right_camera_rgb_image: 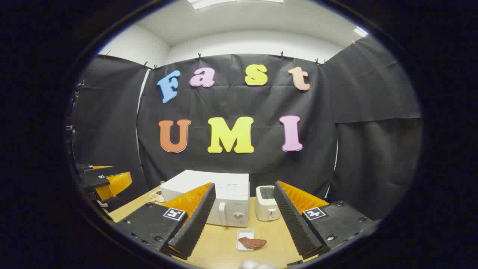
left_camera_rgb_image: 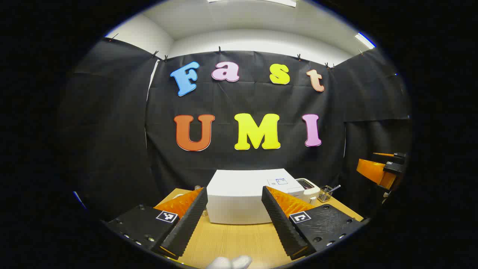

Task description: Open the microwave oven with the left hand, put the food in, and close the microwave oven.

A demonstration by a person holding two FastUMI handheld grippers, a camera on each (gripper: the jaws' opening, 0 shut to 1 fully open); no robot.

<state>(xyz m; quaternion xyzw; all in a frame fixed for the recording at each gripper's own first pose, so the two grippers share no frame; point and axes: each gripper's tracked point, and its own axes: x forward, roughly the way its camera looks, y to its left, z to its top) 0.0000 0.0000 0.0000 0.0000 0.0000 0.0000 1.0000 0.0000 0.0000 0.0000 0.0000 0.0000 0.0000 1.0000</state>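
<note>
food (right_camera_rgb_image: pixel 252 243), likely soft and light, lies on a small tray (right_camera_rgb_image: pixel 244 236) on the desk (right_camera_rgb_image: pixel 224 246) before the closed microwave (right_camera_rgb_image: pixel 224 200); lift by the tray's rim. left tool (left_camera_rgb_image: pixel 233 224) and right tool (right_camera_rgb_image: pixel 242 224) both gape, empty.

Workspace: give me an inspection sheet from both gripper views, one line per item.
Surface: wooden table, bare between the grippers and the appliances.
Job's things: white microwave oven, door shut; brown food on a small white tray, in front of the microwave.
Clutter: white toaster right of the microwave; wire basket holding a utensil behind it; a small object at the microwave's left, too small to tell.
Grippers: left gripper open, facing the microwave, holding nothing; right gripper open above the tray, holding nothing.
Cables: nothing seen.
Surroundings: black cloth wall, white ceiling with lights above.
</note>
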